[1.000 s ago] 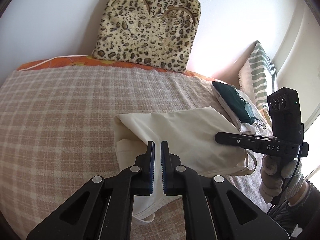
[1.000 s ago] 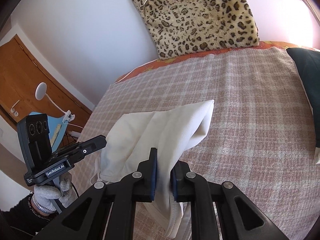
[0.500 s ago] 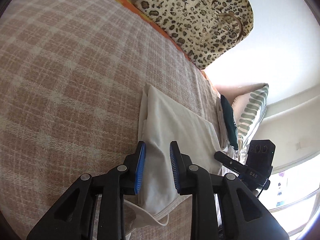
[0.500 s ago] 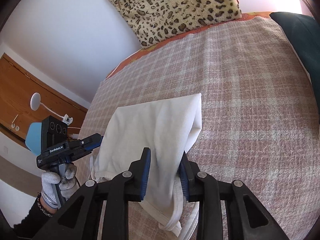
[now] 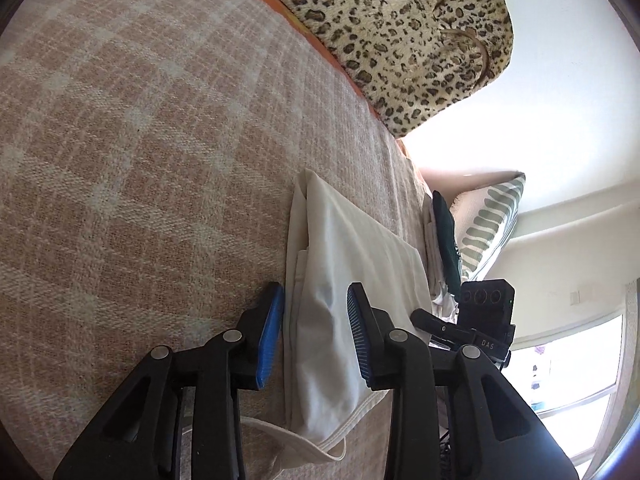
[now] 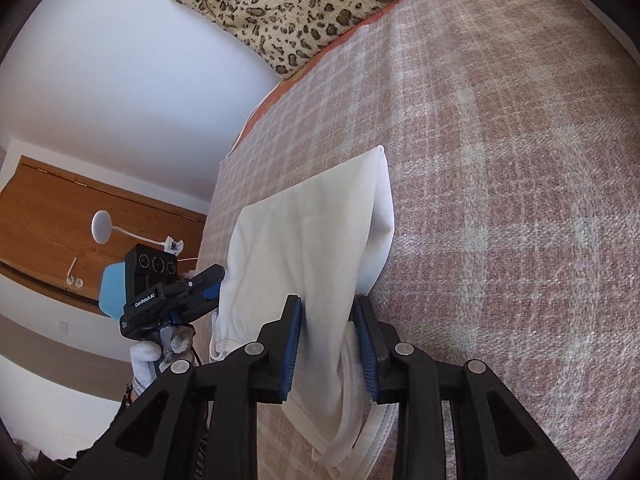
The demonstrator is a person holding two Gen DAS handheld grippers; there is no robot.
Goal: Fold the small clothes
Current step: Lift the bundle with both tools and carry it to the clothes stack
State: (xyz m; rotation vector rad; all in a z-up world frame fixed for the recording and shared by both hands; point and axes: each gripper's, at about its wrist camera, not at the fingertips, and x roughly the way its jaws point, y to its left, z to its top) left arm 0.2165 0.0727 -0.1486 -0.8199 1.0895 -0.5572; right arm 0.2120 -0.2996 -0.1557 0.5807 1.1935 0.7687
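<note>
The checked pink-and-cream blanket (image 5: 140,140) takes up most of both views, spread over the bed. A leopard-print cushion (image 5: 400,32) leans on the white wall at the far edge, and a green-and-white striped pillow (image 5: 488,224) sits off to the side with a dark green folded item (image 5: 444,240) just beside it.

The cream garment (image 6: 304,248) lies folded flat on the blanket, hem end nearest the cameras.

Left gripper (image 5: 314,334): jaws have just been opening. They're apart now, one pad on the blanket beside the cloth and the other over it, not squeezing.

Right gripper (image 6: 328,344): jaws apart too, having opened within the last second. The garment's edge runs between the blue pads; it brushes them, but nothing's pinched.

A gloved hand (image 6: 160,354) holds the left tool.
</note>
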